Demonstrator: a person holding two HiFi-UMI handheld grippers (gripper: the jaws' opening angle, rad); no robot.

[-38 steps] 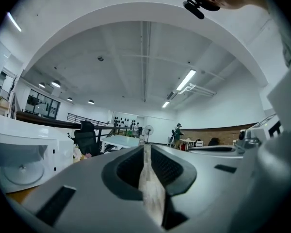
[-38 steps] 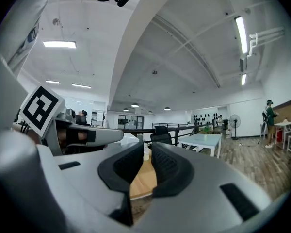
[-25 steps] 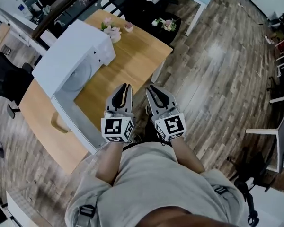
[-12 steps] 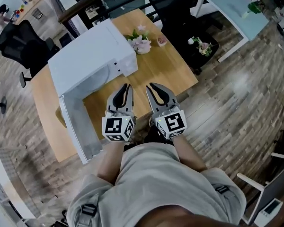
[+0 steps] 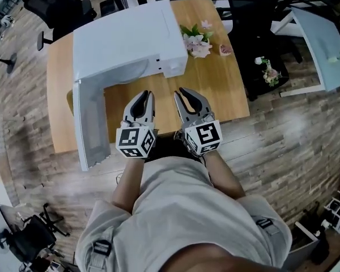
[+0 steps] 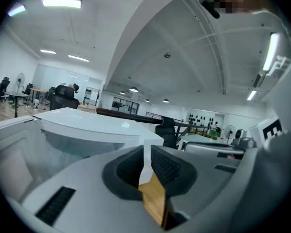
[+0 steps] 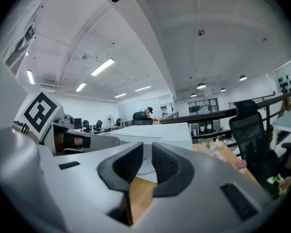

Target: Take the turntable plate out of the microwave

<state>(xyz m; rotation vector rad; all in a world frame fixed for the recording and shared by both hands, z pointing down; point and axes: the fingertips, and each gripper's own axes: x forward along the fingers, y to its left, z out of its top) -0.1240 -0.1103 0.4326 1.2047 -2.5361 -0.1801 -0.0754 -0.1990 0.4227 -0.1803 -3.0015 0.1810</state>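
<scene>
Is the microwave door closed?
No, the door of the white microwave stands swung wide open.

Clear way in to microwave front over bare table.
Swung-out door walls left side; flowers crowd right of it.

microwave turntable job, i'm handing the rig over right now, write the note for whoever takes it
Left claw: jaws slightly apart, empty, over the table.
Right claw: same, empty, right beside it.
Microwave on the table, door swung open; turntable plate inside, only its rim shows.
Done: door open.
Left: reach in, grip the plate, lift it out.
</scene>
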